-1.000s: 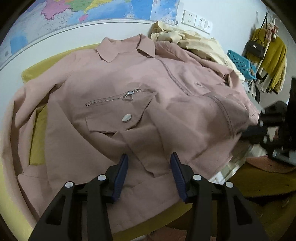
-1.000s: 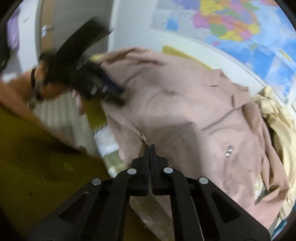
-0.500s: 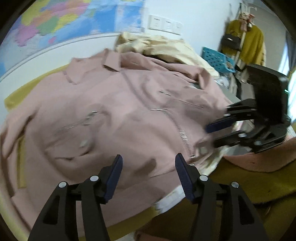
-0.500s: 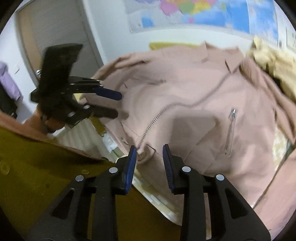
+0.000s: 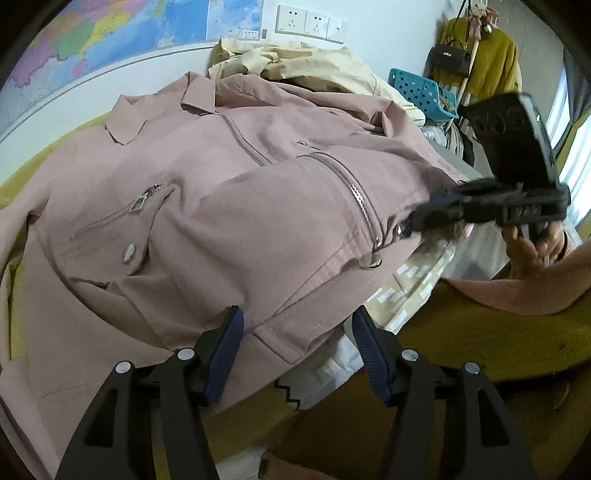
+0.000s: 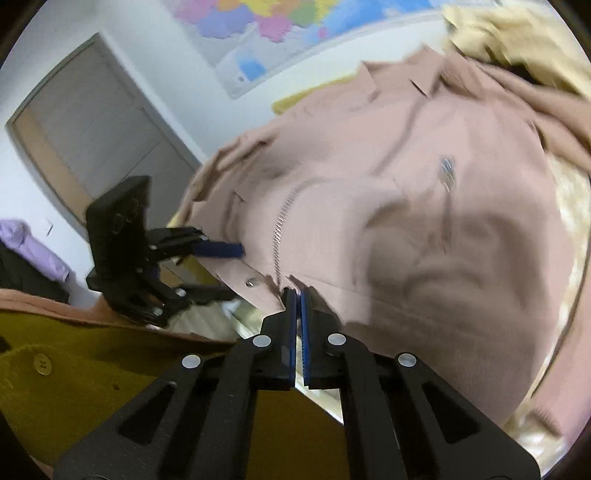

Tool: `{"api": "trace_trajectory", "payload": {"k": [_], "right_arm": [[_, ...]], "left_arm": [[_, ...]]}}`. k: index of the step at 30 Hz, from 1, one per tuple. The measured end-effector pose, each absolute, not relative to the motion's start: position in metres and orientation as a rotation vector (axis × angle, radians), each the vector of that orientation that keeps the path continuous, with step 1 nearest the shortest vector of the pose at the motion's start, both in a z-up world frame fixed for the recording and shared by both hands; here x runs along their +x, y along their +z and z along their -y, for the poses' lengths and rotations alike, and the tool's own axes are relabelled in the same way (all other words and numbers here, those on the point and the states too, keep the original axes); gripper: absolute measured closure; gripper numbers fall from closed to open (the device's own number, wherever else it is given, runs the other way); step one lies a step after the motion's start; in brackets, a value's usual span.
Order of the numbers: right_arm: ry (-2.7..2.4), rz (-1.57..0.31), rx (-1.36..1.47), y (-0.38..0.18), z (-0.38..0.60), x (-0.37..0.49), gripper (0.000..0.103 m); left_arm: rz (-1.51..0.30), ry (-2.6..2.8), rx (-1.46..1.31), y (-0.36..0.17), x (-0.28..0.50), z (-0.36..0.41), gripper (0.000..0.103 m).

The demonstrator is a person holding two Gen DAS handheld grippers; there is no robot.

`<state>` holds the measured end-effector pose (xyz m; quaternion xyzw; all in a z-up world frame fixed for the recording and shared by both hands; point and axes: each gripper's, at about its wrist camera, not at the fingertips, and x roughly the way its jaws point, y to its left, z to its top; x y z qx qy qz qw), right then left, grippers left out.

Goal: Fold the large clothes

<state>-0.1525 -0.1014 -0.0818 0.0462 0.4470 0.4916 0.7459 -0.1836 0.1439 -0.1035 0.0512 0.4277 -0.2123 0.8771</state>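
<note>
pink zip-front jacket (image 5: 229, 206) spread front-up, collar toward wall

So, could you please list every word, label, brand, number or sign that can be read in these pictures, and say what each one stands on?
No text can be read as it stands.
Colourful wall map: place names too small to read; a small label strip at its lower right corner is illegible.
White wall sockets: no readable markings.
Black handbag on the rack: no readable brand.
Pink zip-front jacket: no label showing.
The right wrist view is too blurred.

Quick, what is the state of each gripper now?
Left gripper: open, jaws just opening, hem of the pink jacket between them.
Right gripper: shut on that hem.
</note>
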Motion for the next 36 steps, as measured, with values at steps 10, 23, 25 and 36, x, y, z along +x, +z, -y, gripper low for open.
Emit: {"api": "trace_trajectory", "payload": {"k": [10, 23, 25, 36], "right_arm": [[1.024, -0.935, -0.070, -0.069, 0.101, -0.172, 0.096], [1.210, -0.999, -0.168, -0.069, 0.059, -0.150, 0.073], [1.220, -1.032, -0.194, -0.072, 0.055, -0.149, 0.100], [1.248, -0.980, -0.113, -0.058, 0.080, -0.161, 0.101]], "left_arm": [[-0.886, -0.440, 0.124, -0.098, -0.189, -0.147, 0.042], [-0.838, -0.504, 0.100, -0.081, -0.191, -0.146, 0.041], [-0.888, -0.503, 0.117, -0.094, -0.183, -0.140, 0.041], [-0.886, -0.531, 0.126, -0.102, -0.190, -0.144, 0.041]]}}
